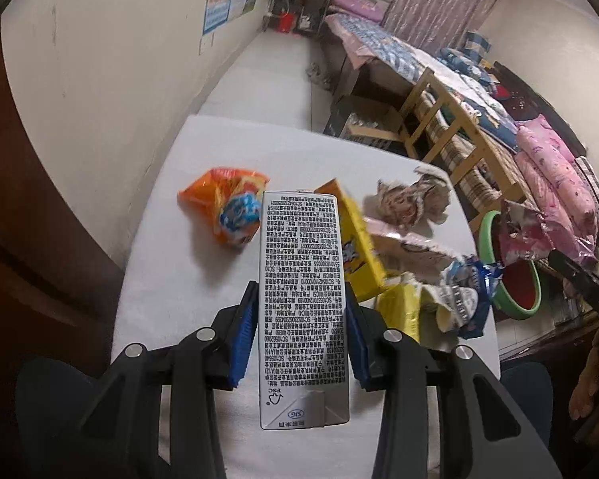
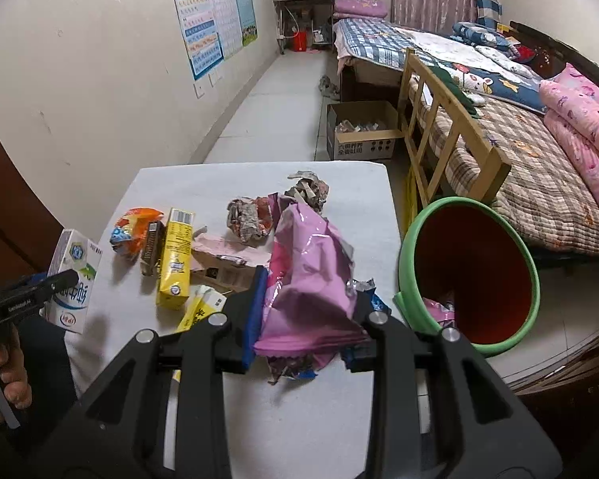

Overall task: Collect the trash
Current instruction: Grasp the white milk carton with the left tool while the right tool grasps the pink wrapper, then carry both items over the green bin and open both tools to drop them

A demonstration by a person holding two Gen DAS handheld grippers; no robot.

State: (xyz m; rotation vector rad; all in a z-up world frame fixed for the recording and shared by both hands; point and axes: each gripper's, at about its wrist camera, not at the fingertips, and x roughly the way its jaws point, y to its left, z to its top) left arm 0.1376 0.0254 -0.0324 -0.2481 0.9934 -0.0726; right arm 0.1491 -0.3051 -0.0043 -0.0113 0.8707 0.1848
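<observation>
- Far left, the milk carton (image 1: pixel 302 307) is clamped between the blue pads (image 1: pixel 243 339) of the left gripper (image 1: pixel 301 333), held up off the white table (image 2: pixel 227 179); in the right wrist view the same carton is seen at the table's left edge.
- Next over, an orange snack bag (image 2: pixel 133 231) is lying on the table, with a small dark brown pack (image 2: pixel 151 249) touching it.
- Just beside that, a yellow drink box (image 2: pixel 174 257) is laid flat, and a smaller yellow box (image 2: pixel 201 309) is seen right in front of it.
- In the middle, a flattened pink cardboard piece (image 2: pixel 227 251) is spread out; two crumpled paper balls (image 2: pixel 249 219) are sat behind it.
- A crinkly pink plastic bag (image 2: pixel 311 279) is gripped by the right gripper (image 2: pixel 309 307), pads squeezed on its sides, above the table's right part.
- Far right, the green-rimmed red trash bin (image 2: pixel 409 247) is parked on the floor just beside the table, some pink trash already visible inside.
</observation>
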